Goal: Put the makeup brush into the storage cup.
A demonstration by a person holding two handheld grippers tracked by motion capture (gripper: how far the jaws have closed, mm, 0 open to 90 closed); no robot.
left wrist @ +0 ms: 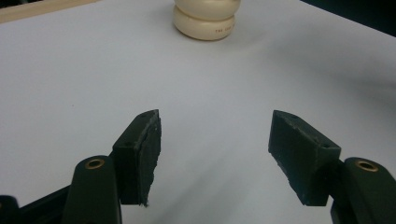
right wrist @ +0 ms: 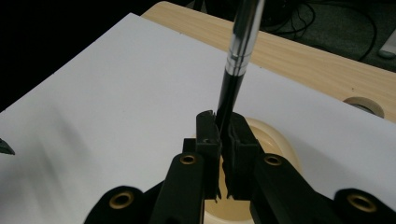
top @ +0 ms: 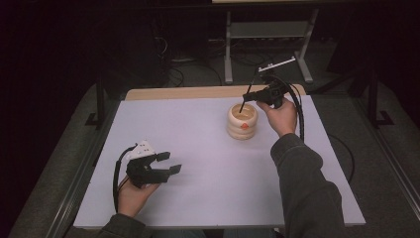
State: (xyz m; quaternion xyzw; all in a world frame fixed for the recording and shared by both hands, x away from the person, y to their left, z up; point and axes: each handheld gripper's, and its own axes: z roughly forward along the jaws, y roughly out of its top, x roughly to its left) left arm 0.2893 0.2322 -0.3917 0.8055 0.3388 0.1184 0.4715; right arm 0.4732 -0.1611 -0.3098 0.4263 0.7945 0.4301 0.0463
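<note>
A cream holder (top: 242, 121) shaped like stacked rings stands upright on the white tabletop (top: 198, 148), right of centre toward the back. My right gripper (top: 246, 96) hovers just above its open mouth and is shut on a black and silver pen (right wrist: 238, 51). In the right gripper view the jaws (right wrist: 224, 135) clamp the pen's black lower part, and the holder (right wrist: 280, 140) lies directly beneath. The pen's tip is hidden behind the jaws. My left gripper (top: 171, 162) rests low near the front left, open, with nothing between its pads (left wrist: 140, 154). The holder (left wrist: 205, 18) stands far ahead of it.
A wooden strip (top: 173, 92) borders the table's far edge, and a pale ring (right wrist: 364, 105) lies on it. Beyond the table stand a metal frame (top: 228, 49) and floor cables. A dark sleeve (top: 302, 183) crosses the table's right front.
</note>
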